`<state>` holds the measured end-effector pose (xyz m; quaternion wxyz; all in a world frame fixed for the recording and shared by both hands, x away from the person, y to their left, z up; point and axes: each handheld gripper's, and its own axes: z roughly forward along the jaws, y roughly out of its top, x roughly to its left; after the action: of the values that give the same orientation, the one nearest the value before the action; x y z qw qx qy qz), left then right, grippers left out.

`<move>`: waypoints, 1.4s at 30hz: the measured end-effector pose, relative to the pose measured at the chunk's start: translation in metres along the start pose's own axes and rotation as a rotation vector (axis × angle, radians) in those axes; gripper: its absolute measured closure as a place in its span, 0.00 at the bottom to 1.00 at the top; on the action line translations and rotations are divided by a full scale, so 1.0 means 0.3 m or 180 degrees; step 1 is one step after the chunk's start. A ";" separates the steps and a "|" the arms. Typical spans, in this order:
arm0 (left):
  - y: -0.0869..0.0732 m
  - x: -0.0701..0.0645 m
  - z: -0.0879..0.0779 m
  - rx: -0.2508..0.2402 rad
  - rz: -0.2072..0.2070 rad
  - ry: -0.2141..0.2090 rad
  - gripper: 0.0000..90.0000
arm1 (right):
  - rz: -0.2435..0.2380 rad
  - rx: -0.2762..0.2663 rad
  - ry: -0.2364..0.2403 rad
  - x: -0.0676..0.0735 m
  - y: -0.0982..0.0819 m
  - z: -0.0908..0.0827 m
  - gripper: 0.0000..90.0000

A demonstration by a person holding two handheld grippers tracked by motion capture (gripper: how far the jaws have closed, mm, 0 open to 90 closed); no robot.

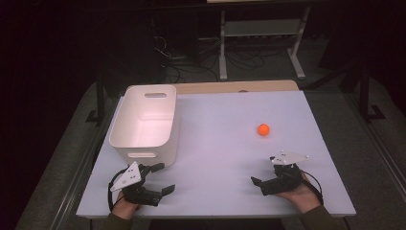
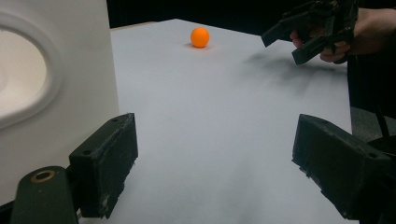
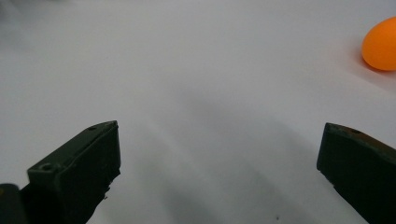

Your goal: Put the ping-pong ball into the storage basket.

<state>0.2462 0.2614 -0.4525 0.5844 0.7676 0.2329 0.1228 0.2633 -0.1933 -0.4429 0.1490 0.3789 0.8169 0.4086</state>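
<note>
High view: the ball lies on the table, right of centre and well apart from the bin at far left. The right gripper rests at the near right edge, jaws spread wide, nothing between them; the ball sits beyond it, near but not touching. The left gripper rests at near left, just beside the bin's near wall, jaws likewise wide and empty.

Left gripper view: both black jaws stand far apart over bare table. The bin wall with its oval handle cut-out is at left. The ball is far off; the right gripper hangs open at upper right.

Right gripper view: jaws fully apart, nothing held. The ball shows at the far right edge, outside the jaw line.

Handling, judged: the ball looks small, light, smooth and rigid, and likely to roll at any touch. Take hold across its widest part, pads on opposite sides, centred, with light closing force.
</note>
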 end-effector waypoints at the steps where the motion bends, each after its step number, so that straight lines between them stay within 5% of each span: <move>1: 0.000 0.000 0.000 0.0000 0.0000 0.0001 0.16 | -0.0009 0.0001 -0.0003 0.000 -0.001 0.000 0.00; 29: -0.002 0.000 -0.004 -0.0040 0.0007 0.0005 0.16 | -0.0077 0.0040 0.0065 0.026 0.035 0.013 0.00; 42: -0.002 0.000 -0.004 -0.0043 0.0005 0.0005 0.16 | -0.0064 0.0029 -0.0018 0.013 0.048 0.016 0.00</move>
<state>0.2456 0.2626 -0.4527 0.5893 0.7637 0.2320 0.1254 0.2706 -0.1824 -0.4344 0.1537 0.3725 0.8220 0.4023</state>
